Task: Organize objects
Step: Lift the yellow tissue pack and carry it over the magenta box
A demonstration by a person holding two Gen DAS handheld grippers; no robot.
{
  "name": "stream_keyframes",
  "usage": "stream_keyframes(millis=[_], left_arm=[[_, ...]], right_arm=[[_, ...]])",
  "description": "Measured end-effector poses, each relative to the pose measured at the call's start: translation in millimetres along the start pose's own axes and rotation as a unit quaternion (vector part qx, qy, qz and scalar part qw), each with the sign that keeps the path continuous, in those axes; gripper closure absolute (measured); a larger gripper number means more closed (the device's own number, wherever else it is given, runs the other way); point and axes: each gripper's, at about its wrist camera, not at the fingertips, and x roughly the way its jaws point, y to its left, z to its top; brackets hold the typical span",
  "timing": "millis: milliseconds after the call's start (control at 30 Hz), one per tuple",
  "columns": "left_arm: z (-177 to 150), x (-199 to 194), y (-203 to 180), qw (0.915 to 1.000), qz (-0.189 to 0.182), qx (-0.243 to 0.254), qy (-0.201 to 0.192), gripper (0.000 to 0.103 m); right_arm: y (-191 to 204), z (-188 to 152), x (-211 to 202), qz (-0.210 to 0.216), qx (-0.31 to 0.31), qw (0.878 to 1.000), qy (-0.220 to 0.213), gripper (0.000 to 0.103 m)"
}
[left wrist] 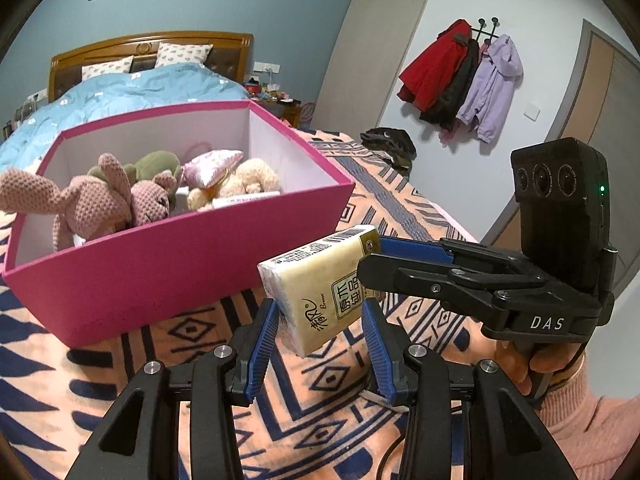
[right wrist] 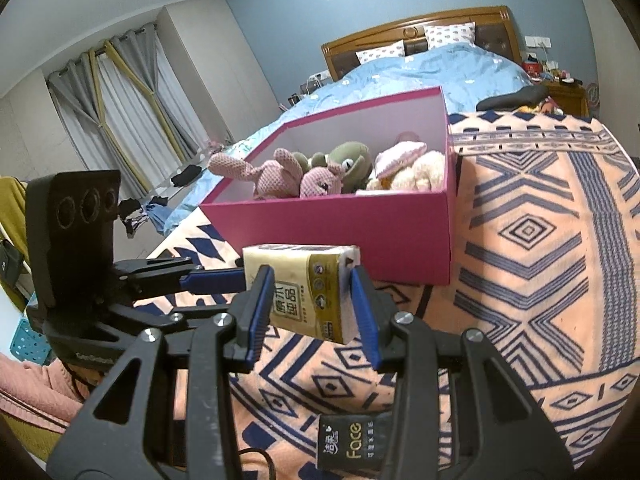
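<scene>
A pale yellow tissue pack (left wrist: 316,292) hangs above the patterned blanket, held by both grippers at once. My left gripper (left wrist: 320,308) is shut on its near end, a blue pad on each side. My right gripper (left wrist: 370,258) comes in from the right and is shut on the pack's far end. In the right wrist view the tissue pack (right wrist: 308,288) sits between the right gripper's (right wrist: 312,280) blue pads, and the left gripper (right wrist: 244,276) reaches in from the left. Just behind the pack stands an open pink box (left wrist: 160,272) (right wrist: 360,224) with several plush toys (left wrist: 120,196) inside.
An orange and navy patterned blanket (right wrist: 528,240) covers the surface under the box. A black packet marked "Face" (right wrist: 348,440) lies on it below my right gripper. A bed with a blue cover (left wrist: 132,88) lies beyond, and coats (left wrist: 460,76) hang on the wall.
</scene>
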Motion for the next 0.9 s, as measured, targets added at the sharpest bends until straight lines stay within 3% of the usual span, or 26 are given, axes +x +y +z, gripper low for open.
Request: stream_keyframes(millis=[900], left_arm=[[48.6, -8.1, 10.7, 0.9992, 0.023, 0.007, -0.033, 0.06]], right_arm=[[8.6, 50.4, -2.2, 0.007, -0.04, 0.998, -0.052, 0.06]])
